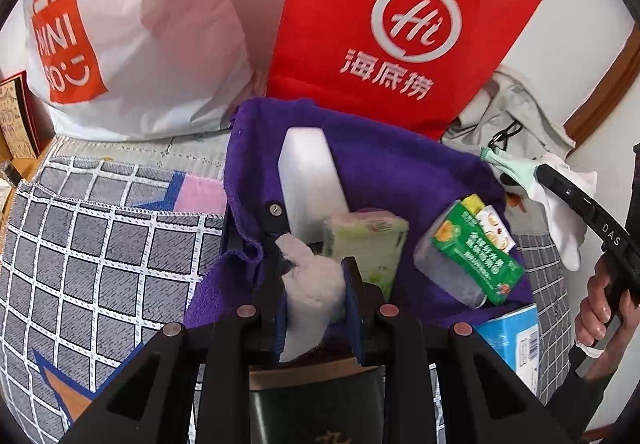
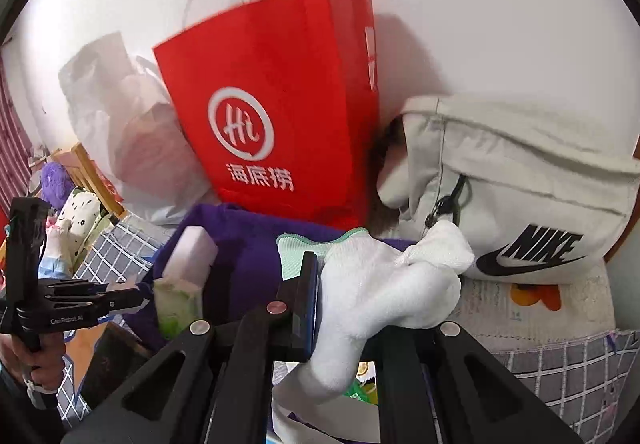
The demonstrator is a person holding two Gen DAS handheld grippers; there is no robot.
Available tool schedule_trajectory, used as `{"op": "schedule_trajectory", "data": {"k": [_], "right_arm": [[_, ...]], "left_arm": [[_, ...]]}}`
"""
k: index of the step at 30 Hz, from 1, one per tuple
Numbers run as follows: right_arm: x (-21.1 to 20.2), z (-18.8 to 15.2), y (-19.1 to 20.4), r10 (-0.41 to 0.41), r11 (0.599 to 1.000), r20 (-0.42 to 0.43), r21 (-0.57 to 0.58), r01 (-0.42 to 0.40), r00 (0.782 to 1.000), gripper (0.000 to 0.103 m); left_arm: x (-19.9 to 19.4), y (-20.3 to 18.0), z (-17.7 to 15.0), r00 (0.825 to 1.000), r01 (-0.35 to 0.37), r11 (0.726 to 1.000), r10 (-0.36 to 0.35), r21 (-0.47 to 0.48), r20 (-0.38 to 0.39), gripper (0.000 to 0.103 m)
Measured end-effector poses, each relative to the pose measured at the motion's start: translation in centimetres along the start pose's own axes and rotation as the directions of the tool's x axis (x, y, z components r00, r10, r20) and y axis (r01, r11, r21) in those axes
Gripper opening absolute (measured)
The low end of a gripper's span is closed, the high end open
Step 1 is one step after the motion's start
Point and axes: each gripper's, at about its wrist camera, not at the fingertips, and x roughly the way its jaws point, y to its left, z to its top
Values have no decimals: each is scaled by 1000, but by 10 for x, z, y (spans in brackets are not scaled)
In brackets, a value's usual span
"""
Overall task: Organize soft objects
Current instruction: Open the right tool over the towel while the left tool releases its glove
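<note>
A purple towel (image 1: 384, 164) lies spread on the bed with several things on it: a white foam block (image 1: 308, 176), a green tissue pack (image 1: 368, 244) and a green-labelled packet (image 1: 472, 256). My left gripper (image 1: 316, 264) hangs just above the towel, shut on a crumpled white cloth (image 1: 316, 292) between its blue pads. My right gripper (image 2: 348, 284) is shut on a white sock (image 2: 384, 284) with a mint cuff (image 2: 300, 248); the sock hides its right finger. The sock (image 1: 560, 212) and the right gripper (image 1: 538, 174) also show at the right in the left wrist view.
A red paper bag (image 1: 400, 24) and a white plastic bag (image 1: 132, 44) lean on the wall behind the towel. A pale Nike bag (image 2: 520, 196) lies at the right. A grey checked bedspread (image 1: 100, 244) covers the bed. A blue pack (image 1: 516, 336) lies at the towel's near corner.
</note>
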Motion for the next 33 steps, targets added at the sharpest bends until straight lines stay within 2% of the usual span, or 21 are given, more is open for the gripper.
{"op": "schedule_trajectory", "data": {"k": [5,11,15,16,17,18,19,20,22,24,28,33], "right_arm": [[28,-9,-6,12,1000,-72,20,-11,997,8],[46,-14,-14,40,998,-99,51,-35,994,10],[58,-15,-16,91,994,-136,77,-81,987,12],[60,-16,-15,102,993,-146,74,-91,984,15],[62,-17,-15,107,993,-156,69,-97,982,24],[62,-17,-13,102,994,-160,62,-93,982,39],[60,-18,-12,99,994,-155,57,-91,983,46],[57,-17,-11,100,994,-141,54,-93,985,57],[52,-16,-10,102,994,-126,49,-96,987,65],[48,-14,-7,84,996,-120,31,-80,989,78],[41,-11,-5,7,1000,-115,-3,-8,993,81],[26,-9,-10,-17,1000,-102,17,19,995,82]], "left_arm": [[13,4,2,1000,10,1000,-10,-7,-21,24],[17,6,4,1000,22,1000,-22,-9,-22,24],[18,5,6,1000,17,1000,-17,-1,-25,29],[18,6,6,999,22,1000,-22,-3,-25,32],[18,7,6,999,27,1000,-27,-8,-26,35],[17,8,6,999,32,999,-32,-14,-28,44],[17,9,7,999,39,999,-39,-18,-28,51],[16,9,7,999,47,999,-48,-20,-24,52],[12,10,7,998,52,998,-53,-24,-21,59],[8,8,8,999,43,999,-43,-17,-15,60],[0,6,7,999,38,999,-38,-14,-9,61],[-16,4,3,999,39,999,-39,-13,6,62]]}}
